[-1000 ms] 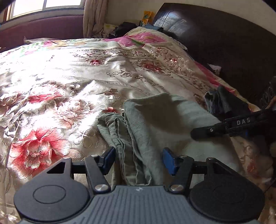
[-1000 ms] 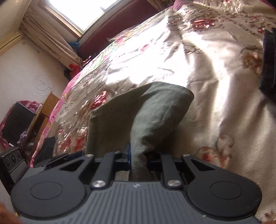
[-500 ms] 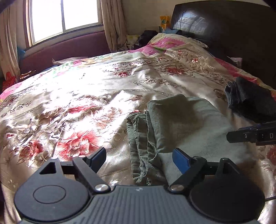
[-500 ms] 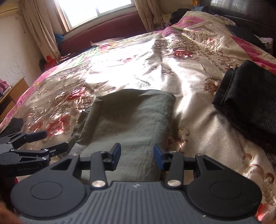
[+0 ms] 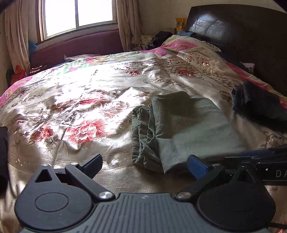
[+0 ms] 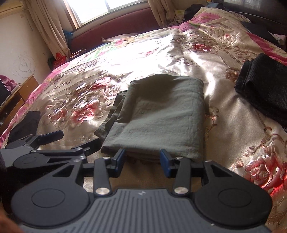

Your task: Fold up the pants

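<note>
Now your grey-green pants point(image 6: 157, 114) lie folded into a thick rectangle on the floral satin bedspread point(image 5: 75, 100), their bunched layered edges showing along the side toward the window point(image 5: 77, 16). Your left gripper point(image 5: 143, 164) hangs just off the near edge of the pants; its jaws have just been opening and stand spread wide, with only bedspread and the near corner of the cloth in the gap, nothing pinched. Your right gripper point(image 6: 141, 159) sits at the same near edge of the pants, jaws parted after opening a moment ago, blue pads on either side of the hem but not pressing it. A folded black garment point(image 6: 265, 89) lies on the bedspread beyond the pants, on the side toward the dark headboard point(image 5: 242, 30), well apart from them
</note>
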Demonstrator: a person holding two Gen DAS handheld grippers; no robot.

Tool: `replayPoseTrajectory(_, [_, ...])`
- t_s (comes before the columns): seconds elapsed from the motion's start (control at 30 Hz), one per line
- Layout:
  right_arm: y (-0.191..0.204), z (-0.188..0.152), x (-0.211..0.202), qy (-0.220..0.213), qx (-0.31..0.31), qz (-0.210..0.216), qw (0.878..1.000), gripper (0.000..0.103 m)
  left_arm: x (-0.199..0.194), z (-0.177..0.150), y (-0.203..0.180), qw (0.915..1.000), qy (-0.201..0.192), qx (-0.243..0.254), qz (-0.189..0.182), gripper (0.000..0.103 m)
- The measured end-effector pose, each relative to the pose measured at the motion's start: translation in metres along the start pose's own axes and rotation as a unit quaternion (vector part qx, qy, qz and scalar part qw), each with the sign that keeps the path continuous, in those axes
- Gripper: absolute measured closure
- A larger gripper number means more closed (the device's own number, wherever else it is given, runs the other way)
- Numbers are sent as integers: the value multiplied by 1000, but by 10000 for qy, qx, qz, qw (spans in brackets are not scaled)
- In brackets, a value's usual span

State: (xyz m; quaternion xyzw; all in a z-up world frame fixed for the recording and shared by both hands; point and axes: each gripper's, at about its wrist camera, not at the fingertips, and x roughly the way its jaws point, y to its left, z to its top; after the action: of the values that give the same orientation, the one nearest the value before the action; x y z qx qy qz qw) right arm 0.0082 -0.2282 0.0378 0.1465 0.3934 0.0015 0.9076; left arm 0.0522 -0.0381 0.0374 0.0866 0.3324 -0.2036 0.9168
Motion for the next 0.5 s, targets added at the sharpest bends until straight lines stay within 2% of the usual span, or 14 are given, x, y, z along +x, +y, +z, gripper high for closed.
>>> replayPoseTrajectory(0.27, [0, -12, -1, 89, 42, -229, 9997, 58, -10, -9, 0, 9999, 44, -96, 19, 0])
replayPoseTrajectory(0.5, [0, -12, 0, 146, 69, -217, 9996, 58, -15, -10, 2, 9999, 36, -159, -25, 0])
